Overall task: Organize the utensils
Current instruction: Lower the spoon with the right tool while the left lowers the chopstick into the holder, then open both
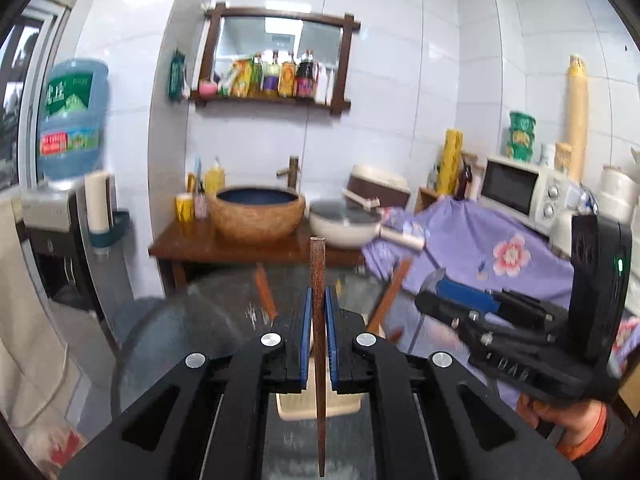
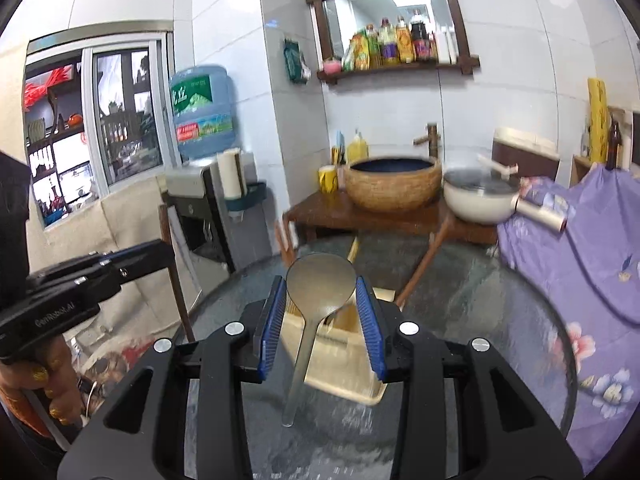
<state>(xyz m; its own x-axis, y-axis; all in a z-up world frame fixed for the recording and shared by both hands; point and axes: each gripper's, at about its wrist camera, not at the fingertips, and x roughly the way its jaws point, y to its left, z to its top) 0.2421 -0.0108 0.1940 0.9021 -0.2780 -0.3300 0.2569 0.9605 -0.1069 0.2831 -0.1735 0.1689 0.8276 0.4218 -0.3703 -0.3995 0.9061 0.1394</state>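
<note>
A cream utensil holder [image 2: 344, 360] stands on the round glass table [image 2: 500, 320], partly hidden behind both grippers; dividers show inside it, but what it holds cannot be made out. In the left wrist view only its lower rim [image 1: 296, 406] shows beneath the fingers.

The left hand-held gripper [image 1: 319, 308] is clamped on a dark brown chopstick [image 1: 318, 280], its blue pads pressed against both sides. The stick stands near upright, blunt end toward 12 o'clock and thin tip down toward 6 o'clock, above the holder.

The right hand-held gripper [image 2: 322, 296] has its blue pads pressed against the two edges of a metal spoon [image 2: 320, 292]'s bowl, gripping it. The bowl points to 12 o'clock; the handle hangs toward 7 o'clock over the holder.

At 3 o'clock a purple floral cloth [image 2: 580, 248] overlaps the table's edge. Bare glass lies around the holder. Beyond the far rim, at 12 o'clock, a wooden stand carries a basin [image 2: 392, 184] and a white pan [image 2: 480, 200].
</note>
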